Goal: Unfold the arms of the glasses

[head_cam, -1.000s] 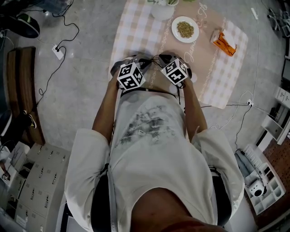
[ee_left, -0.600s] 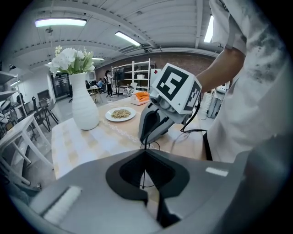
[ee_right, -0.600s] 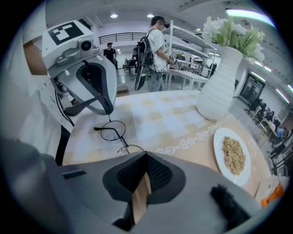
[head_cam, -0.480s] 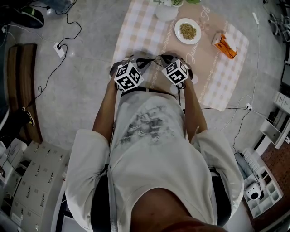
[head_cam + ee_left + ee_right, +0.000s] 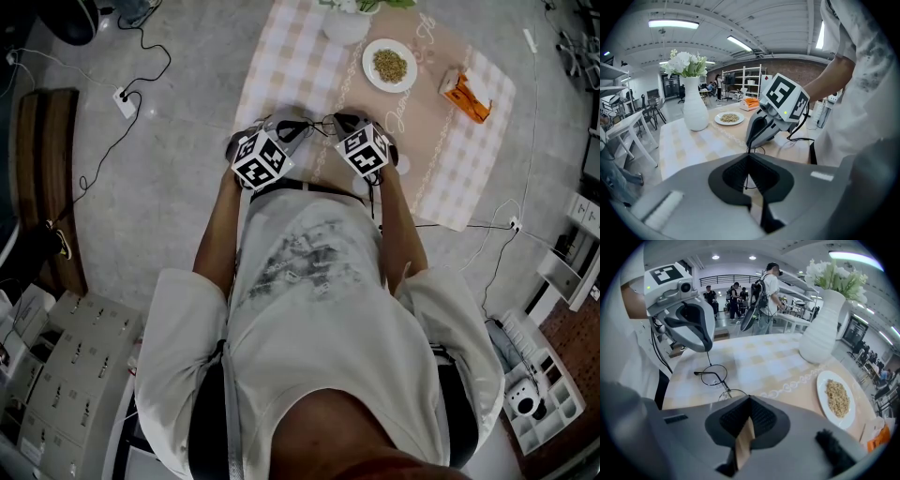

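Thin black wire glasses with round lenses [image 5: 714, 375] hang just above the checked tablecloth [image 5: 764, 362] between my two grippers. My left gripper [image 5: 706, 348] [image 5: 286, 129] is shut on the end of one thin arm [image 5: 748, 171], which runs up out of its jaws. The right gripper [image 5: 750, 146] [image 5: 339, 122] is shut on the frame by the second lens [image 5: 733, 392], partly hidden under its jaws. In the left gripper view a small loop of lens [image 5: 758, 151] shows beside the right gripper's tips. Both marker cubes sit close together in front of the person's body.
A white vase with flowers [image 5: 820, 329] [image 5: 693, 110] stands further back on the table. A plate of grain [image 5: 389, 64] [image 5: 836, 397] and an orange packet [image 5: 466, 92] lie beyond. Cables and a socket strip [image 5: 122, 97] lie on the floor to the left. People stand in the background.
The left gripper has shifted a little to the left, away from the right one, and rolled slightly. The right gripper has stayed put.
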`<state>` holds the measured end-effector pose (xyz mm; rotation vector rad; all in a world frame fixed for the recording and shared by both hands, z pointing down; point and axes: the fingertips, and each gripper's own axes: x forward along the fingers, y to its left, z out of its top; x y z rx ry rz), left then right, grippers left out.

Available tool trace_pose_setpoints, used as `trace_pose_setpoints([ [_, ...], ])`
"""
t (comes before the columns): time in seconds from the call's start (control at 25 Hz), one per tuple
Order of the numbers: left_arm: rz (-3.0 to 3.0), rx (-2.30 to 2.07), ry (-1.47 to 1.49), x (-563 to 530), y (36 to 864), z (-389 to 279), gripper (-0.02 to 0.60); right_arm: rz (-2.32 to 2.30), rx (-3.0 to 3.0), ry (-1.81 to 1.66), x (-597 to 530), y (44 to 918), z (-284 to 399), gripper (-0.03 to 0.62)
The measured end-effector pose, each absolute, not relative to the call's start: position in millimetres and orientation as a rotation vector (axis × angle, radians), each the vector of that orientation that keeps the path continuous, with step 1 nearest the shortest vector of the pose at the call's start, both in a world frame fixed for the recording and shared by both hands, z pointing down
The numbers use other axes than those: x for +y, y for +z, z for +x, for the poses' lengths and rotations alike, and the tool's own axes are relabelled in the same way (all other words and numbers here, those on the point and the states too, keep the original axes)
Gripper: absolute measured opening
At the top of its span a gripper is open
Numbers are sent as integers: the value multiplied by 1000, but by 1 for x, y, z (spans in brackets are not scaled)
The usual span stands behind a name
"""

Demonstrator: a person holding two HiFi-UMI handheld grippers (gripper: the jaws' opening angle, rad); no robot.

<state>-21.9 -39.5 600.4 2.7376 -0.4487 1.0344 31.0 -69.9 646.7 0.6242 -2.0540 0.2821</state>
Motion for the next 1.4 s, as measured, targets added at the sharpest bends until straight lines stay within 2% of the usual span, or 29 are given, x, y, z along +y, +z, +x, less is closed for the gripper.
trace_pose_setpoints([
  [0.8,2675,-560,832,-48,587,-31,6,661,-2046,215,-75,648,32,17],
  [1.4,2690,-498,830,-48,580,-21,6,641,-2132,108,-60,619,10,33],
])
